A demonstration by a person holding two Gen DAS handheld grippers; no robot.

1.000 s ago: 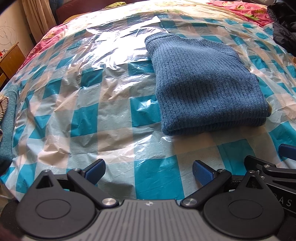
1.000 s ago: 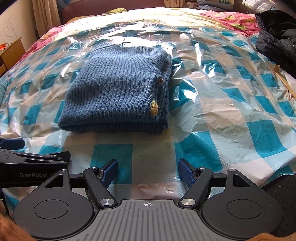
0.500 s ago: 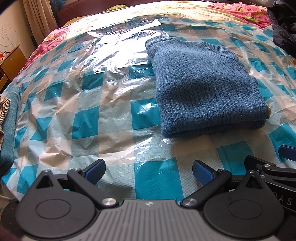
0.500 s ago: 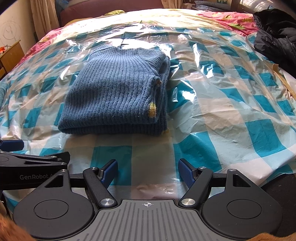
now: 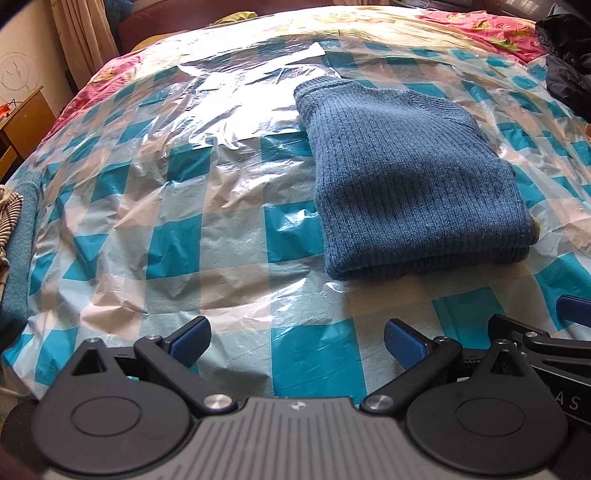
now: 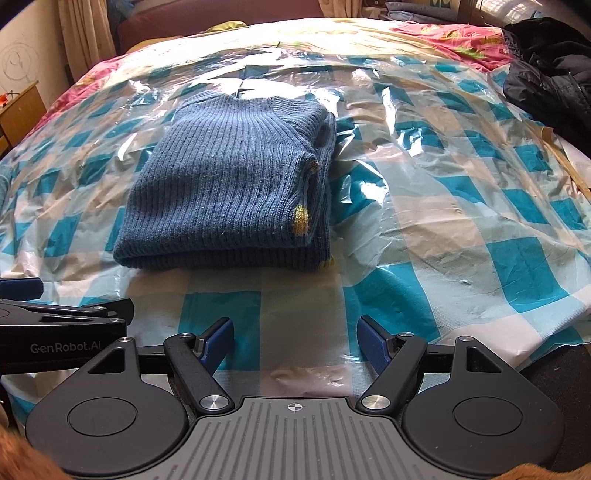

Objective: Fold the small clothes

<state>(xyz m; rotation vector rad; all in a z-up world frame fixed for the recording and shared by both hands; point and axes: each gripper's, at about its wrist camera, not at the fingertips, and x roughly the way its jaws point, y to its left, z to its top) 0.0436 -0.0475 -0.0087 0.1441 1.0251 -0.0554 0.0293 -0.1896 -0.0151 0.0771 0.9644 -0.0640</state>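
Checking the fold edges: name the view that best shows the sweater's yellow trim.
Right wrist view: the blue sweater turns its open side edge with yellow trim toward the camera. Left wrist view shows only a sliver.

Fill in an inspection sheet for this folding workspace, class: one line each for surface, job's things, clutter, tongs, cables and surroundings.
Surface: bed under a clear plastic sheet over a teal checked cloth.
Job's things: blue knit sweater, folded, lying flat, with yellow spots at its right edge.
Clutter: black jacket at the far right; striped fabric at the left edge.
Tongs: left tongs and right tongs open, empty, short of the sweater.
Cables: nothing seen.
Surroundings: curtain, wooden cabinet, far left.
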